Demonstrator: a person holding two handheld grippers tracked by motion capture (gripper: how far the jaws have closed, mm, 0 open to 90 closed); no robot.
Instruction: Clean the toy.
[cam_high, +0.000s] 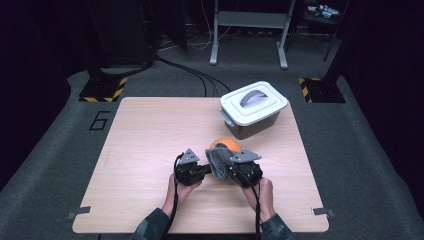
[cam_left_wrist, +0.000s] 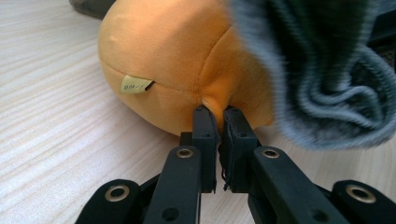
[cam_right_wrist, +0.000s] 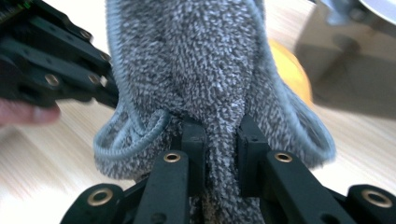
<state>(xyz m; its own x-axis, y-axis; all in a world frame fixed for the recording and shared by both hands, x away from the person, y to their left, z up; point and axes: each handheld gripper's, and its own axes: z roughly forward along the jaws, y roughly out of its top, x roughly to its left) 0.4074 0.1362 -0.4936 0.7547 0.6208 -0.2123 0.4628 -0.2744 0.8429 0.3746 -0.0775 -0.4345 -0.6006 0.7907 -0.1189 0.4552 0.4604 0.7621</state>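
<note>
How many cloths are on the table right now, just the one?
1. The grey cloth is clamped in the right tongs, bunched against the orange plush toy near the table's middle. Another could be inside the lidded bin, which is shut.

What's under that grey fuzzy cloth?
Under the grey cloth sits an orange plush toy; its top and one side show. The cloth hides the rest, so the toy's full shape cannot be told.
</note>
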